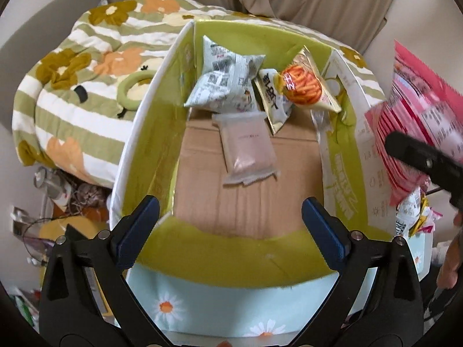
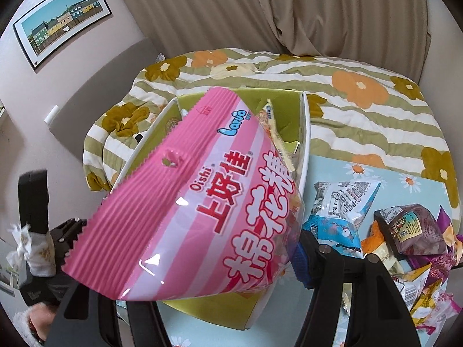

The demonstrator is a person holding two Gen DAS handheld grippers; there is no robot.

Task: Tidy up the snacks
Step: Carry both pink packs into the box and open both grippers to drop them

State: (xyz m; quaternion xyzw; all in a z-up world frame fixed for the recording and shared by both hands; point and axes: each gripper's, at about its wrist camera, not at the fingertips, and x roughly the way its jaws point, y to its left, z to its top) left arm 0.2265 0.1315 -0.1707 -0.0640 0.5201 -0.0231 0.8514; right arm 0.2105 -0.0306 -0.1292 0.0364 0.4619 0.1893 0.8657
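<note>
In the left wrist view, the left gripper (image 1: 230,225) stood wide open with nothing between its blue pads, hanging over a cardboard box (image 1: 150,156) with green inner walls. On the box floor near the middle of the frame lay a pale pink packet (image 1: 249,150); behind it, toward the top, sat a grey-white bag (image 1: 222,84) and an orange snack bag (image 1: 306,86). At the right edge a pink bag (image 1: 411,133) showed, blurred.

In the right wrist view, the right gripper (image 2: 220,277) was partly closed on that pink bag (image 2: 202,202) — held above the box's near right corner. At lower right more snack packets (image 2: 405,237) lay heaped on a blue daisy cloth (image 2: 332,170).
</note>
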